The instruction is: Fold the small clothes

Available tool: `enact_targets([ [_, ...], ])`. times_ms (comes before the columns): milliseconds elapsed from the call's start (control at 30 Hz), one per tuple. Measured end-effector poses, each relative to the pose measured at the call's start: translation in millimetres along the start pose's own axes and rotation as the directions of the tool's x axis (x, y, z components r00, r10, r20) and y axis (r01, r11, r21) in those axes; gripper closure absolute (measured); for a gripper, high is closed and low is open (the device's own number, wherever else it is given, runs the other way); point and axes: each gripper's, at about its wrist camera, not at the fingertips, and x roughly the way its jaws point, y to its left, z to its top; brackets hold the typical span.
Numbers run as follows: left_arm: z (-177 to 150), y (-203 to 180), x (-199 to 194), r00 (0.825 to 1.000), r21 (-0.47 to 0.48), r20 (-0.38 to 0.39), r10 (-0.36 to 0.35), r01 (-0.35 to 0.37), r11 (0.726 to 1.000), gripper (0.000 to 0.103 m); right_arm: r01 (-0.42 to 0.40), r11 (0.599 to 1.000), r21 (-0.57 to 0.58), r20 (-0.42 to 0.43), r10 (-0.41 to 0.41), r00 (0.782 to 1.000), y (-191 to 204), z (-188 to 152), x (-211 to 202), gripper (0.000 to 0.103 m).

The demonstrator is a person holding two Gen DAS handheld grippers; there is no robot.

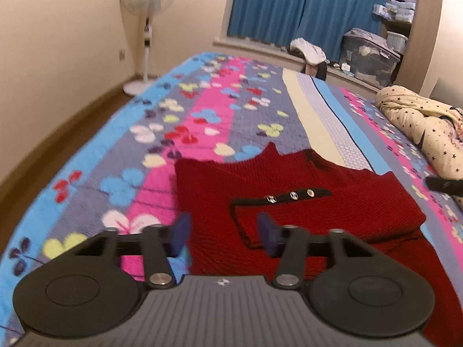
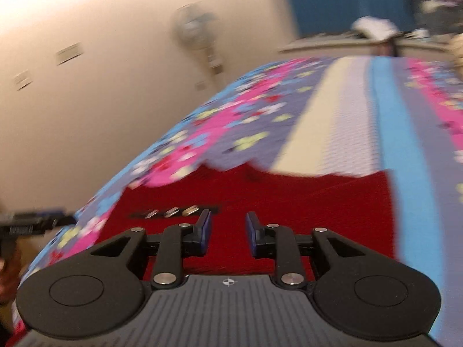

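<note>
A dark red knitted sweater [image 1: 303,173] lies flat on the flowered bedspread [image 1: 202,110]. One sleeve is folded across its front, and the black-trimmed cuff bears three silver buttons [image 1: 292,195]. My left gripper [image 1: 224,232] hovers over the sweater's near left part. It is open, with the cuff end lying below the gap and its blue pads [image 1: 267,231] pressing on nothing. In the blurred right wrist view, my right gripper [image 2: 228,228] is above the red sweater [image 2: 303,199], just right of the buttons [image 2: 173,211]. Its jaws stand a little apart with nothing between them. The left gripper [image 2: 37,222] shows at that view's left edge.
A cream star-patterned garment [image 1: 419,127] lies bunched at the bed's right side. A standing fan [image 1: 146,5] is by the far wall. Blue curtains [image 1: 289,5], a windowsill with white clothes [image 1: 308,49], a storage box [image 1: 370,55] and shelves stand behind the bed.
</note>
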Motion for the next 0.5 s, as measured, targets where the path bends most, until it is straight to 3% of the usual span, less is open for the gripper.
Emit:
enact_targets([
  [33,-0.2,0.1,4.3,1.0,-0.001,-0.012,-0.006,0.006,1.0,0.067,0.047,0.998,0.034,0.011,-0.047,0.999,-4.1,3.6,-11.9,0.076],
  [100,-1.5,-1.9,11.1,1.0,0.0,-0.027,-0.005,0.005,1.0,0.067,0.146,0.984,0.102,-0.005,-0.147,0.989,-13.3,2.7,-31.8,0.076],
  [200,-4.0,-5.8,17.8,0.999,0.0,-0.042,-0.008,0.008,1.0,0.067,0.295,0.941,0.163,-0.054,-0.29,0.955,-16.3,-4.6,-60.0,0.076],
  [367,-3.6,-11.4,22.2,0.999,-0.007,-0.047,-0.021,0.02,1.0,0.067,0.294,0.921,0.254,0.015,-0.308,0.951,-15.9,-27.8,-98.9,0.074],
  [433,-3.5,-11.3,24.6,0.998,-0.017,-0.052,-0.024,0.023,1.0,0.067,0.29,0.923,0.254,0.085,-0.32,0.944,-17.8,-38.2,-97.6,0.074],
  [500,-2.7,-8.7,27.7,0.998,-0.044,-0.058,-0.034,0.032,0.999,0.067,0.332,0.916,0.223,0.075,-0.356,0.931,-23.9,-44.1,-87.0,0.074],
])
